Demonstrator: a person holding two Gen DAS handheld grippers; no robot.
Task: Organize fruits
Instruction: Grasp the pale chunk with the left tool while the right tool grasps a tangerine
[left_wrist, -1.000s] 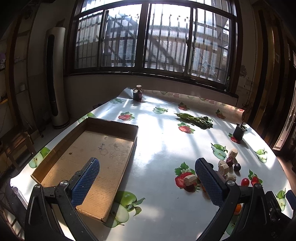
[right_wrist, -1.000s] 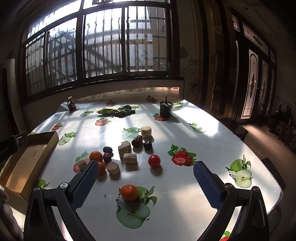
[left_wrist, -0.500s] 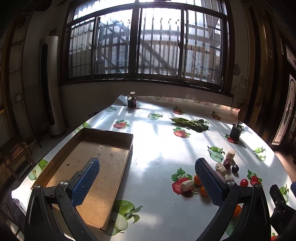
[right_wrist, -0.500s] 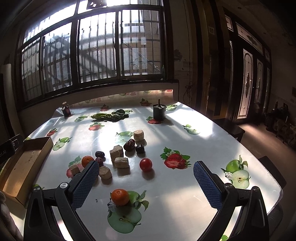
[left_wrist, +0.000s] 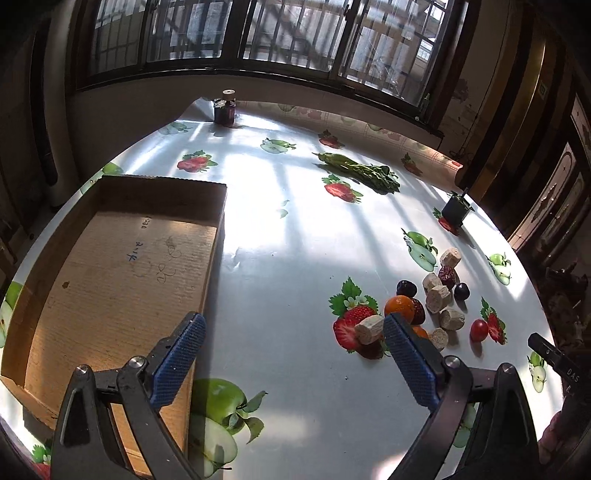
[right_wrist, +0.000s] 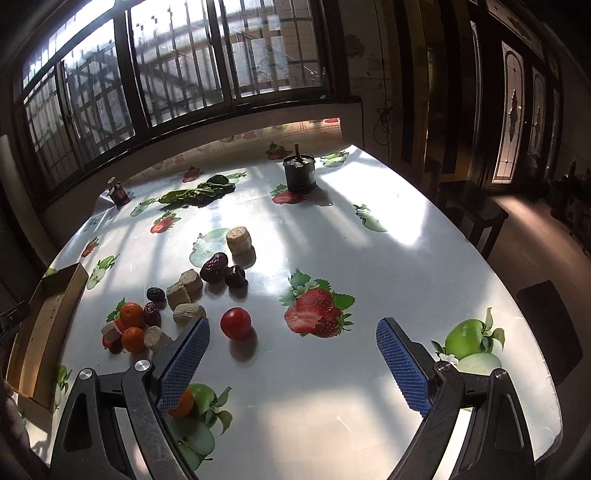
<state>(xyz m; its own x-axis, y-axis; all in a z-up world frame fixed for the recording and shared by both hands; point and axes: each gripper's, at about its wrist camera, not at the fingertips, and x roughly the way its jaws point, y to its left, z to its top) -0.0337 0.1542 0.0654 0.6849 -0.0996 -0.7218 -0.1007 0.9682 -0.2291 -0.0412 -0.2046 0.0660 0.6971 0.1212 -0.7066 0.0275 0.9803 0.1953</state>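
Fruits (right_wrist: 235, 323) lie clustered on the desk (right_wrist: 369, 258), nothing held; both tongs, left (left_wrist: 293, 354) and right (right_wrist: 291, 363), have just been narrowing, still spread. Cherry tomato looks smooth, soft (likely rolls): pinch gently across its middle.

A wide barred window (right_wrist: 177, 74) ran along the far wall, its dark frames letting in strong daylight that fell in pale stripes across the table (left_wrist: 295, 229). The table wore a glossy white oilcloth (right_wrist: 369, 266) printed with strawberries and green apples — the cloth curled up against the wall below the sill. The wall beside the window (right_wrist: 364, 62) was stained and peeling. To the right stood dark wooden doors with patterned glass panels (right_wrist: 511, 110), and the floor there (right_wrist: 535, 236) caught a patch of light. A dark stool (right_wrist: 476, 218) stood beside the table — another dark seat (right_wrist: 546, 321) nearer. On the left rose a tall white standing unit (left_wrist: 61, 110).
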